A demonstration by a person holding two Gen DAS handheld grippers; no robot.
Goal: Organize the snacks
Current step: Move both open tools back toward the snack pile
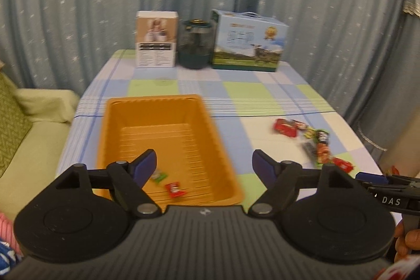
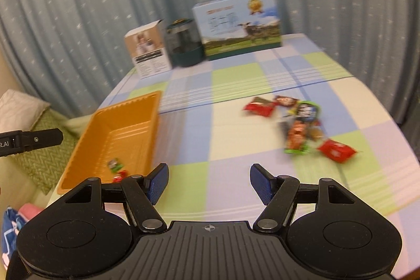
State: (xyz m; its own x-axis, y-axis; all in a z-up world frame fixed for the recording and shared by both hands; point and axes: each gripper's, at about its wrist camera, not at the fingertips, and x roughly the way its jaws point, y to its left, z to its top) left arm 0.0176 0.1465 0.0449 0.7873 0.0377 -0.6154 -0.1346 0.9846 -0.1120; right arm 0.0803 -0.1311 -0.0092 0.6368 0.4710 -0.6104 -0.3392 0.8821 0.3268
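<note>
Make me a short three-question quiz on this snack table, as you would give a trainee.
1. How many snacks lie in the orange basket?
2. True or false: the left gripper holds a snack.
3. Beside the basket, the loose snack pile lies: A) toward the sofa, B) toward the right gripper, C) behind the boxes.

Key:
1. Two: a green-and-white packet and a red packet.
2. False; its jaws stand open and empty.
3. B.

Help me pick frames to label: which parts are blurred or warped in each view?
Left wrist: orange tray and loose snacks slightly smeared, curtains bowed by fisheye. Right wrist: heavier motion blur on the snack pile and boxes; gripper bodies sharp in both.
</note>
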